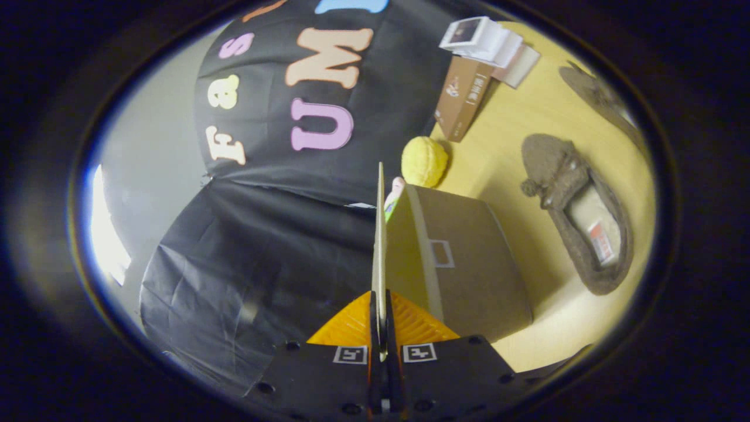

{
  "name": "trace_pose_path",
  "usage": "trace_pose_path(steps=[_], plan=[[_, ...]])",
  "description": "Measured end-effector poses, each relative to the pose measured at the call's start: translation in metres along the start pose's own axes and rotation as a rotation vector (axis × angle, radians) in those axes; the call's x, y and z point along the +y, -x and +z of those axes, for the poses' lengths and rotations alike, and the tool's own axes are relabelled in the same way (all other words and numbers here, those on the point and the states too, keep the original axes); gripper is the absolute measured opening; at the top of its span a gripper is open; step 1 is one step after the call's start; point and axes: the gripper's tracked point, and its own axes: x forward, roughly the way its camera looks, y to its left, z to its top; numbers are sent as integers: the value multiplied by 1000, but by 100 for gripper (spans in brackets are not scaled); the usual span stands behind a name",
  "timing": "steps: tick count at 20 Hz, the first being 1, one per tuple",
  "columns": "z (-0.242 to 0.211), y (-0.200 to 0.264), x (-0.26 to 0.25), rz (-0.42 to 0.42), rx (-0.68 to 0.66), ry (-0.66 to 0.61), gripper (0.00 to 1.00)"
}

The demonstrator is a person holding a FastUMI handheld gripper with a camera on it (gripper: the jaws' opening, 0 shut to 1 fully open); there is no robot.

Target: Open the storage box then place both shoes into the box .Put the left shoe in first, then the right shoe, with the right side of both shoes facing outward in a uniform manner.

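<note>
The tongs [381, 328] are closed tightly on the thin lid [379, 246] of the storage box [463, 264]: both fingers press the edge of this flap, which stands between them and runs straight ahead, seen edge-on. The view is rolled to the side, so the surface [527, 135] looks like a wall beside the box. The brown cardboard box body lies just beside the lid and touches it along the hinge line, close ahead of the fingers. One grey furry shoe [577, 217] lies on the surface beyond the box, well apart from it, with its opening towards the camera. A second grey shoe [597, 97] lies farther from the box. A yellow fluffy ball [424, 161] sits near the far end of the box, and beyond it a brown carton [463, 97] and white booklets [489, 41].
</note>
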Motion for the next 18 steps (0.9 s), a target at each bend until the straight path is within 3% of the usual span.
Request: trace_pose_path(steps=[11, 18], plan=[[-36, -52, 124, 184, 140, 117, 14], [-87, -94, 169, 213, 252, 192, 15]])
